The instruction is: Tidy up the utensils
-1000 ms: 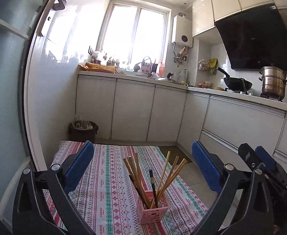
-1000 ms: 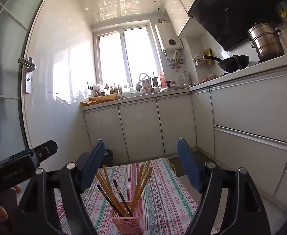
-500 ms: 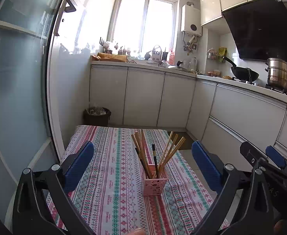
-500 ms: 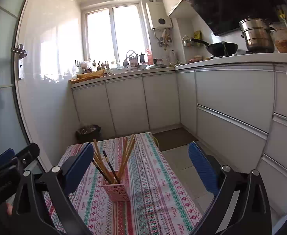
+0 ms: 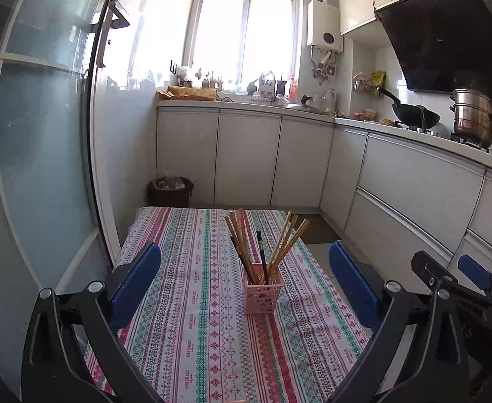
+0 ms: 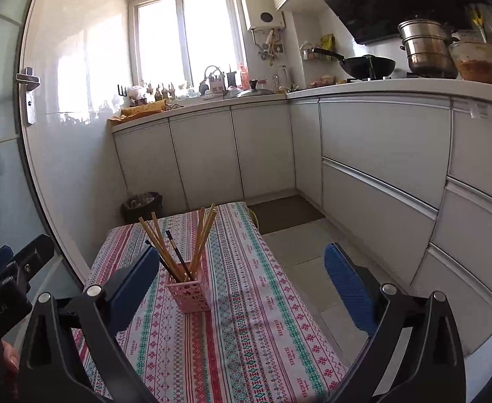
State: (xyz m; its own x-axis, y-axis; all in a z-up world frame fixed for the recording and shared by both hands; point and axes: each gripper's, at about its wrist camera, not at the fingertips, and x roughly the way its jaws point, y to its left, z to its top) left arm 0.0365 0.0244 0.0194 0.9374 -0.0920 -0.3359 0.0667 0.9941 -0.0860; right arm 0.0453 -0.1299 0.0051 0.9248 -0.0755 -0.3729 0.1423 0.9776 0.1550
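Observation:
A pink lattice basket (image 5: 263, 294) stands upright on the patterned tablecloth (image 5: 192, 336). It holds several wooden chopsticks (image 5: 286, 240) and a dark one, fanned outward. It also shows in the right wrist view (image 6: 190, 293), with its chopsticks (image 6: 203, 235). My left gripper (image 5: 246, 285) is open and empty, raised above the table, its blue pads framing the basket. My right gripper (image 6: 242, 282) is open and empty, above the table's right half. The right gripper body (image 5: 461, 285) shows at the left view's right edge.
The small table stands in a narrow kitchen. A glass door (image 5: 44, 154) is on the left and white cabinets (image 6: 380, 154) on the right. A dark bin (image 5: 170, 190) sits beyond the table. A wok (image 5: 414, 114) and steel pot (image 5: 473, 119) are on the counter.
Both grippers have risen and tilted down, so more of the tablecloth shows and the basket sits farther ahead. Both stay open and empty. The basket has not moved.

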